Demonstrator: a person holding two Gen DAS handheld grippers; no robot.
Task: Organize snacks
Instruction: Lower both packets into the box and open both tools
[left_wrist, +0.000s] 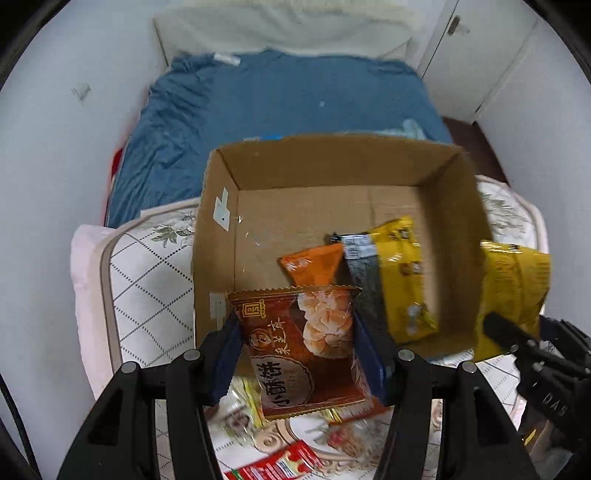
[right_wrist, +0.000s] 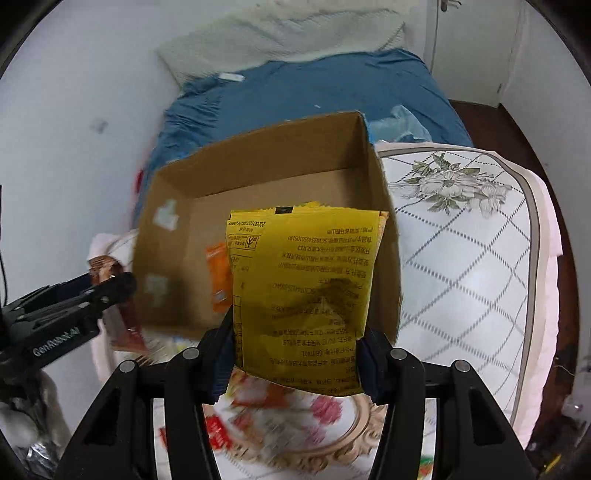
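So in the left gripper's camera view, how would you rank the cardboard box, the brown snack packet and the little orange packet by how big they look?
1. Cardboard box, clearly the largest.
2. Brown snack packet, clamped in the left gripper; it sits nearest the lens, so it looks bigger than it is.
3. Orange packet, partly hidden in the box.

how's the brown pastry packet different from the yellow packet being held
The brown pastry packet sits in the left tool; the yellow packet sits in the right tool. The brown one shows pastries pictured on its front, the yellow one its printed back. Both are pinched by their side edges above the cardboard box.
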